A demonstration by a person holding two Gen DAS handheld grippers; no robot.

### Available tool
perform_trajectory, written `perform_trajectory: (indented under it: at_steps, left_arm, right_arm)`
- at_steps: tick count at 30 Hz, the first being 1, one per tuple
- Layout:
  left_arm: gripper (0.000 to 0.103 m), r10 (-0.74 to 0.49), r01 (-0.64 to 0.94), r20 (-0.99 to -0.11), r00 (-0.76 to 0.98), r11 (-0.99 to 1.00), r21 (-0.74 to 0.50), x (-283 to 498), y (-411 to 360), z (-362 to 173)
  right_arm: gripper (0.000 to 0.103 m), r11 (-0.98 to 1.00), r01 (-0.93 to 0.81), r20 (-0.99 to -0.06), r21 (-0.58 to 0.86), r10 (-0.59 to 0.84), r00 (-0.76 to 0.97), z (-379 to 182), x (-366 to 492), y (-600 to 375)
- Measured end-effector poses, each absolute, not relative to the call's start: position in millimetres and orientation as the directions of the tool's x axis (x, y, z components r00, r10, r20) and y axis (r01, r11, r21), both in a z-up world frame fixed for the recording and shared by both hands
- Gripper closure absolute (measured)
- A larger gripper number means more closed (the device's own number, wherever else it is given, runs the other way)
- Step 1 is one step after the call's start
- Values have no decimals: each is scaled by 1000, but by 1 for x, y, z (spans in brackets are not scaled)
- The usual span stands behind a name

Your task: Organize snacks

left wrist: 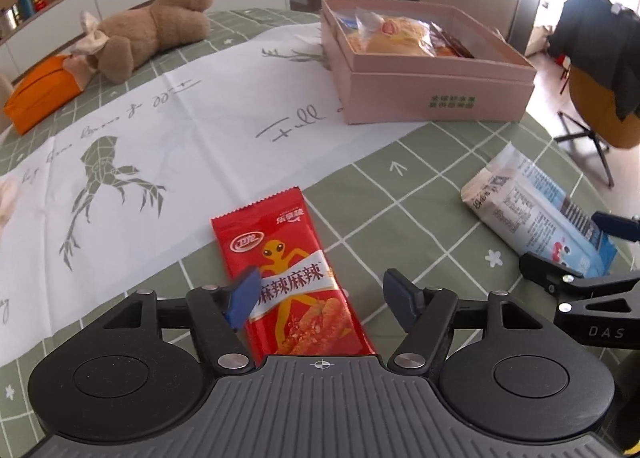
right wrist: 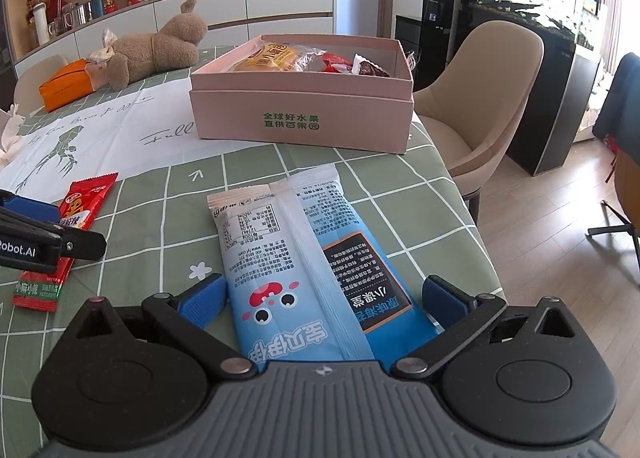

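A red spicy-snack packet [left wrist: 292, 258] lies flat on the green checked tablecloth. My left gripper [left wrist: 322, 298] is open around its near half. The left pad [left wrist: 244, 298] overlaps the packet's edge and the right pad [left wrist: 400, 298] stands clear of it. A blue-and-white seaweed packet [right wrist: 300, 250] lies on the table between the fingers of my right gripper [right wrist: 324, 298]. That gripper is spread wide and open, one pad close beside each long edge. The pink open box [right wrist: 300, 125] further back holds several wrapped snacks.
A brown plush toy [left wrist: 148, 33] and an orange pouch [left wrist: 40, 97] lie at the far left. A white printed cloth [left wrist: 180, 129] crosses the table. A beige chair [right wrist: 488, 97] stands past the right table edge [right wrist: 460, 193], and a tripod leg [right wrist: 616, 225] is on the floor.
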State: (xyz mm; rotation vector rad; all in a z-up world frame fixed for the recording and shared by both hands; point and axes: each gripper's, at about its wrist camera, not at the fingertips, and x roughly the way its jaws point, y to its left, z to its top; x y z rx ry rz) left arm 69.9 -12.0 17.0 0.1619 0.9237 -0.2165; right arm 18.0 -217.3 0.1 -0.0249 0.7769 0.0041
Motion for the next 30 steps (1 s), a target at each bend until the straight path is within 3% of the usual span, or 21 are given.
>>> perform_trajectory:
  at_steps: [2,3,7,12,16,17,18,19,26,30]
  left_arm:
    - [34,-60,235,-805,590,967,100,70,-11,16]
    - [30,-35,228,-809,587,966,124,71,-10,14]
    - [30,-86,189,-826,556,982,25,78,6,14]
    - [23,-98,213,-839,536,977,22,81,-3,13]
    - [23,-117,238,-825,553,971,22,77,-11,10]
    - [29,-113,232,-823,557,972,23,75,-11,10]
    - [42,-109,223,-821,561,975,23,72,-11,12]
    - [45,-114,215,-819,562,977,11,69,-9,14]
    - [46,-179,211,-829,530,975,-75,45,5,18]
    - [46,-206,198,-833,513,973,-119,37,12,19]
  right_arm:
    - [0,1000,-13,-701,-21,-5,713,0,18,-217]
    - [0,1000,-13,-701,-21,-5,713,0,18,-217]
    - [0,1000,-13,-701,-20,-5,713,0,18,-217]
    - [0,1000,-12,-701,-21,-6,713,0,18,-217]
    - [0,1000,-15,-703,-21,-4,711,1,19,-217]
    - [0,1000,-19,-705,-20,-1,709,1,19,-217]
    - [0,999,-25,-708,-20,3,706,2,19,-217]
    - [0,999,-29,-712,-21,6,702,2,18,-216]
    - [0,990,-144,-802,-12,76,592,11,34,-216]
    - [0,993,-117,-815,-9,61,577,10,50,-221]
